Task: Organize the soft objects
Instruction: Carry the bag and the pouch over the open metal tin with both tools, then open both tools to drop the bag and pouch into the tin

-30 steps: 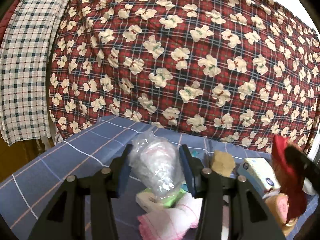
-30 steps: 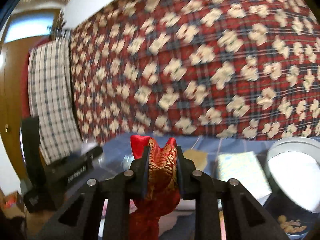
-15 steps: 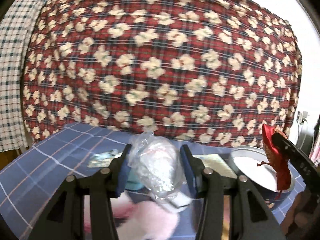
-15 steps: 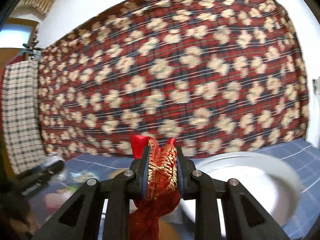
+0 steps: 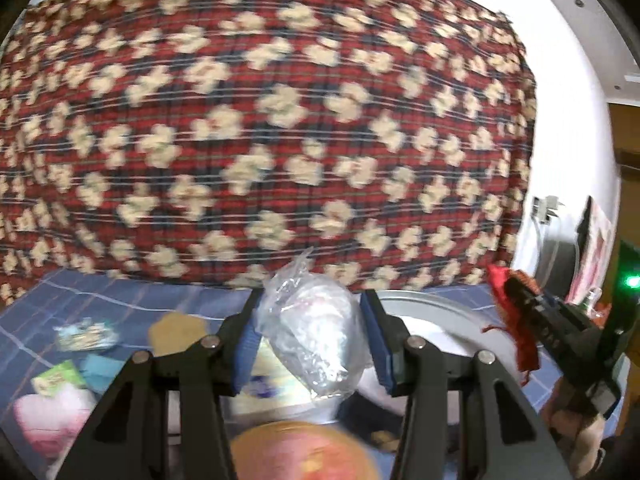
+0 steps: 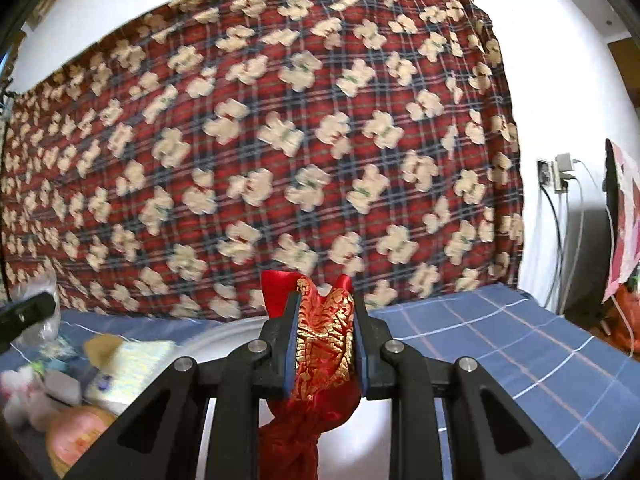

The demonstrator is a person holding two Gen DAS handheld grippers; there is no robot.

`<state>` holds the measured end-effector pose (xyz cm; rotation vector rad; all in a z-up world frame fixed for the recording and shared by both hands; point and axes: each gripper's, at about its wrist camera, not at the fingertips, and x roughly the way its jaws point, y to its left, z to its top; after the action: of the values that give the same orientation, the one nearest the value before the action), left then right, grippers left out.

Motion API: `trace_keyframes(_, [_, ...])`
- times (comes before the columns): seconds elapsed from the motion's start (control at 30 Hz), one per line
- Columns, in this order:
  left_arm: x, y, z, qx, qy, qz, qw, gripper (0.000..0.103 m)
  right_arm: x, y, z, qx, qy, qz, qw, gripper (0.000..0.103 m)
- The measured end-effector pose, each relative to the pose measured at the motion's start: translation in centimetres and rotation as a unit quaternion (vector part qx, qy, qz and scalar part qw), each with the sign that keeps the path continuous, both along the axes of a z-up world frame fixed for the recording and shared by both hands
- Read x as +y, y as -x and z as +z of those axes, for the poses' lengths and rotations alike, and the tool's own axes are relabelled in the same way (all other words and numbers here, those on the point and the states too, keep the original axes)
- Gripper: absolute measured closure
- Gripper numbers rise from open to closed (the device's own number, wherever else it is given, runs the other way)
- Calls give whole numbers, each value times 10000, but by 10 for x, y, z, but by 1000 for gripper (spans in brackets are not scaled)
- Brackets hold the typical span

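Note:
My left gripper is shut on a crumpled clear plastic bag with something white inside, held above the blue checked tablecloth. My right gripper is shut on a red satin pouch with gold pattern, whose knotted end hangs below the jaws. Under both lies a round white container, also in the right wrist view. The left wrist view shows the right gripper at far right with the red pouch. The left gripper's tip shows at the right wrist view's left edge.
A red plaid blanket with cream bears hangs behind the table. Loose items lie at the left: a pink soft thing, small packets, a tan piece, a tissue pack, an orange round thing. Wall socket with cables at right.
Both grippers have swung to the right along the table, each keeping its load. The checked cloth at left has left view and the white container now lies beneath them.

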<state>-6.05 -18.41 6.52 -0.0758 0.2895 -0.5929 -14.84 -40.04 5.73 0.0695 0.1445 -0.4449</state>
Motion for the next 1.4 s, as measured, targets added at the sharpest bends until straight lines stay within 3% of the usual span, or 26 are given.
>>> trace_keyframes(0.23, [-81, -6, -15, 426, -317, -453, 9976, 55, -33, -7, -13, 488, -172, -183, 9985, 78])
trace_keyframes(0.33, [-105, -9, -27, 649, -504, -524, 9952, 55, -45, -14, -21, 724, -508, -163, 9960, 78])
trace_keyframes(0.53, [-127, -4, -43, 609, -981, -518, 9920, 55, -45, -25, -31, 1127, -616, -89, 9917, 78])
trace_keyframes(0.67, [-128, -9, -49, 696, -1054, -476, 9909, 55, -47, -26, -34, 1179, -715, -46, 9904, 66])
trace_keyframes(0.73, [-129, -9, -51, 671, -1112, -431, 9906, 48, -50, -25, -34, 1151, -881, -10, 9894, 35])
trace_keyframes(0.77, [-128, -7, -52, 598, -1125, -383, 9911, 42, -51, -25, -34, 1113, -984, 22, 9889, 30])
trace_keyframes(0.83, [-127, -2, -50, 439, -1099, -332, 9924, 9, -54, -21, -33, 978, -1160, 30, 9884, 27])
trace_keyframes(0.87, [-126, 2, -48, 334, -1034, -335, 9935, 2, -55, -17, -31, 817, -1197, 24, 9894, 27])
trace_keyframes(1.0, [-121, 16, -39, -67, -938, -342, 9950, 0, -54, -4, -23, 417, -1091, -146, 9930, 16])
trace_keyframes(1.1, [-123, 20, -38, -194, -1063, -308, 9937, 0, -55, 3, -19, 169, -1076, -316, 9935, 16])
trace_keyframes(1.4, [-115, 20, -41, -123, -1052, -235, 9941, 0, -53, -1, -21, 279, -839, -368, 9954, 16])
